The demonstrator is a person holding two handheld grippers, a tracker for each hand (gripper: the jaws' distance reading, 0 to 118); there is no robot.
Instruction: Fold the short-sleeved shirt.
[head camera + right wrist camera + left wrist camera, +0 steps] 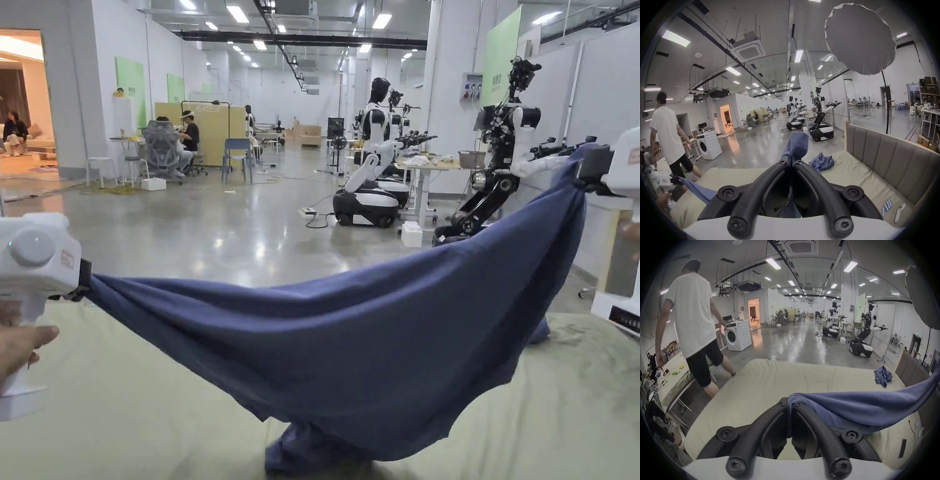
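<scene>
Head view: left hand-held gripper and right hand-held gripper both clamping blue shirt, stretching it above bed. Bottom bunching, probably dragging; thin pinch risking slipping loose.

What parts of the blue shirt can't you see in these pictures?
- Head view: the blue shirt hangs bunched, so its sleeves and collar hide in the folds.
- Left gripper view: the pinched edge is hidden between the jaws.
- Right gripper view: the shirt's hanging middle is blocked by the gripper's body.
</scene>
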